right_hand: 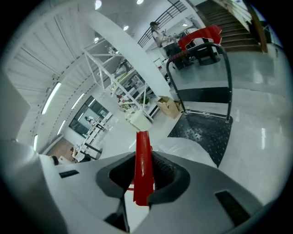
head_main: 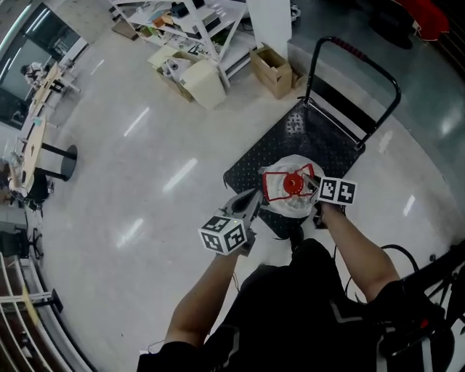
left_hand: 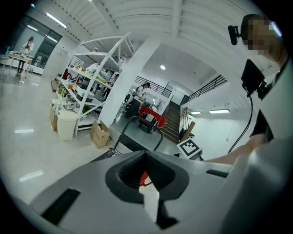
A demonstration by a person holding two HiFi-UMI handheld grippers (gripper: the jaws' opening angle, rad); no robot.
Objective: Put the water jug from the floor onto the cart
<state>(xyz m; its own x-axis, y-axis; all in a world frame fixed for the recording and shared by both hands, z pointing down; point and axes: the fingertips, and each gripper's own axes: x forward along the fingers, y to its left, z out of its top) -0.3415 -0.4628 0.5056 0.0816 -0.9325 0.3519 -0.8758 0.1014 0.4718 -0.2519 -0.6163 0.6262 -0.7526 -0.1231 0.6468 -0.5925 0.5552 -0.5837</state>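
Left claw [head_main: 256,200], jug [head_main: 289,206], cart [head_main: 323,142], glossy floor [head_main: 138,182]

The cart [head_main: 320,138] has its deck bare from the middle to the far end, so there is room to come down there. Its upright handle [head_main: 363,57] closes off the far end. The water jug [head_main: 290,203] hangs over the cart's near end, and the person's legs [head_main: 305,290] stand right behind that end. Left of the cart the floor [head_main: 145,145] is wide open. Just beside the cart's far left corner sits a cardboard box [head_main: 270,70]. Further left of that are a white bin [head_main: 203,83] and a shelf rack [head_main: 200,25]. A white pillar [head_main: 269,18] stands beyond the box.
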